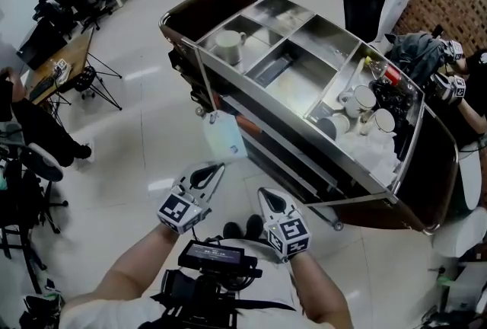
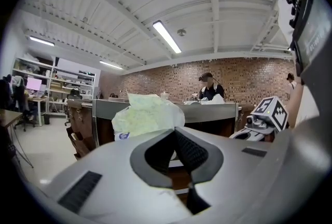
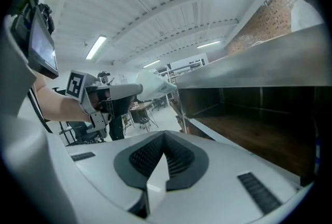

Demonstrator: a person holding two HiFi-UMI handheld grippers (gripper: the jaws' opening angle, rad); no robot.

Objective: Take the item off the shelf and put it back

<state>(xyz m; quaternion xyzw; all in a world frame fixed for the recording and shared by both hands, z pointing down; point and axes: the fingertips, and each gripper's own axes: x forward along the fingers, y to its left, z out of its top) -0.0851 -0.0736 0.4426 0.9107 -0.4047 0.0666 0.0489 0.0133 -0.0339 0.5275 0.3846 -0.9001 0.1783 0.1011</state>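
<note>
My left gripper (image 1: 221, 166) is shut on the lower edge of a pale, crinkled plastic packet (image 1: 224, 138), held in the air in front of the brown serving cart (image 1: 396, 207). In the left gripper view the packet (image 2: 148, 114) rises above the closed jaws (image 2: 175, 131), level with the cart's top. My right gripper (image 1: 266, 195) hangs beside it, shut with nothing in it. The right gripper view shows its pads (image 3: 179, 153) meeting at the tip (image 3: 165, 135), the cart's dark wooden shelf (image 3: 249, 127) just to the right, and the left gripper (image 3: 111, 94) with the packet (image 3: 153, 84) at the left.
The cart's steel top holds a white cup (image 1: 228, 44), several mugs (image 1: 358, 101) and a red bottle (image 1: 389, 75). A person (image 1: 464, 87) stands at its far right end. Desks, chairs and a tripod (image 1: 93, 81) fill the left side of the room.
</note>
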